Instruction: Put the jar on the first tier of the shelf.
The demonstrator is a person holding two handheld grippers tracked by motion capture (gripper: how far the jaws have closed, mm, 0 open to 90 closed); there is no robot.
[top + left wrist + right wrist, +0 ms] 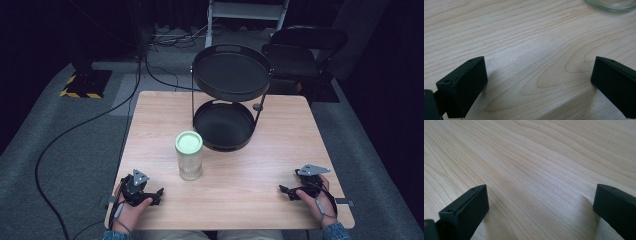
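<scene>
Both the left tongs (159,192) and right tongs (283,190) gape wide, empty, low over the table (250,170).

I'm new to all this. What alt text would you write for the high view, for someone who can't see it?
A glass jar with a pale green lid stands on a wooden table, in front of a black two-tier tray stand. Near the table's front edge, a person's hands rest the open left gripper and right gripper on the wood.
</scene>
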